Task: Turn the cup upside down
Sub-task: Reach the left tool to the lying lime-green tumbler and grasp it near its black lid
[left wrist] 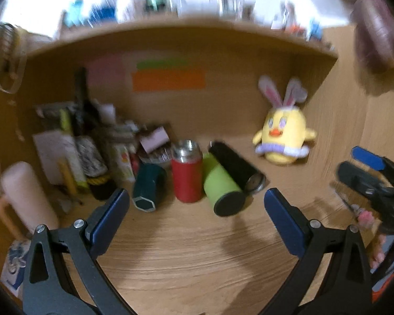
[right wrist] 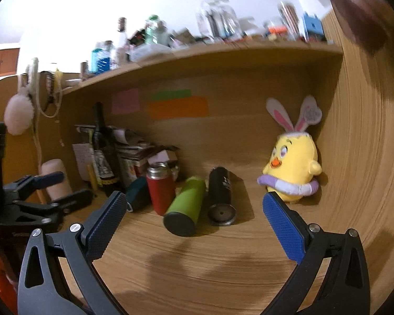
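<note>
Several cups sit at the back of a wooden desk [left wrist: 186, 246]. A red cup [left wrist: 186, 176] stands upright with a metal rim; it also shows in the right wrist view [right wrist: 161, 187]. A green cup [left wrist: 222, 189] [right wrist: 185, 207] lies on its side, black base toward me. A black cup [left wrist: 235, 166] [right wrist: 220, 189] lies beside it. A dark teal cup [left wrist: 148, 186] [right wrist: 136, 193] lies left of the red one. My left gripper [left wrist: 197, 202] is open and empty, short of the cups. My right gripper [right wrist: 194, 204] is open and empty, also short of them.
A yellow plush chick [left wrist: 285, 139] [right wrist: 293, 168] sits at the back right by the side wall. Bottles, papers and boxes [left wrist: 86, 141] crowd the back left, with a pale mug [left wrist: 26, 197]. A shelf [right wrist: 197, 60] overhangs the desk.
</note>
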{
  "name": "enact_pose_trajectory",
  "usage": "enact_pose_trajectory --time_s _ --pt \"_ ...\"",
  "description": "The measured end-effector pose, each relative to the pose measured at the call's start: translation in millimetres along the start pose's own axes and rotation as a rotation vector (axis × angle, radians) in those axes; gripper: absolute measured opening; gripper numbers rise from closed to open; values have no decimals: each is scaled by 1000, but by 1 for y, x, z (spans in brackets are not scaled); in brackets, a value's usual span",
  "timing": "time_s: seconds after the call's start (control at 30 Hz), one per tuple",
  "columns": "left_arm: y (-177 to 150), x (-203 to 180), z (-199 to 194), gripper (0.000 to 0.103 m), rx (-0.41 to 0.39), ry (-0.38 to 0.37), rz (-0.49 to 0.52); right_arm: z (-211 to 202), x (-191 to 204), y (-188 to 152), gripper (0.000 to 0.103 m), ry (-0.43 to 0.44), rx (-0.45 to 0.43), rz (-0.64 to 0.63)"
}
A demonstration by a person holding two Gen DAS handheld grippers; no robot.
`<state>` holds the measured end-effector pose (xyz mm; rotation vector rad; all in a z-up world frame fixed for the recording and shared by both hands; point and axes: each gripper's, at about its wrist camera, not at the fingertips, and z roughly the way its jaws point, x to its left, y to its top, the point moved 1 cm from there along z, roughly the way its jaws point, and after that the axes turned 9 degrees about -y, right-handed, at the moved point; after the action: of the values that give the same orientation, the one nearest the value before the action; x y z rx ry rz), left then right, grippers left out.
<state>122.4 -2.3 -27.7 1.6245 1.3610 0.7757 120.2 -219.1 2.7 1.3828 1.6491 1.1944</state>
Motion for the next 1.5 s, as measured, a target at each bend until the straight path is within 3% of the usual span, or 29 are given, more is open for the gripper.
enact_pose_trajectory --time_s 0.23,0.33,0.57,0.6,0.63,0.7,0.73,0.9,1.17,1.5 --pt "1 7 124 103 292 -38 -95 35 -27 -16 103 -25 91 64" --pt "0 9 156 103 350 -62 -152 42 -40 -20 103 -38 113 81" --pt "5 -4 187 103 382 -91 -174 55 -62 -27 103 -56 144 130" --pt "5 -5 191 100 389 -90 -174 57 -64 -28 103 -54 148 138" --pt "5 -6 196 88 400 -93 -175 58 -66 -29 103 -51 152 150" --pt "3 -7 203 76 431 -109 -176 58 -68 -31 103 -51 154 159" --pt "1 -8 207 74 448 -113 -184 58 -68 -32 103 -56 153 158" --pt "-8 -1 216 71 489 -157 -274 54 -67 -32 103 -72 145 148" --pt "-17 0 194 67 475 -142 -257 47 -62 -31 103 -74 135 128" --pt "-43 -1 135 65 470 -144 -220 29 -43 -33 103 -48 127 83"
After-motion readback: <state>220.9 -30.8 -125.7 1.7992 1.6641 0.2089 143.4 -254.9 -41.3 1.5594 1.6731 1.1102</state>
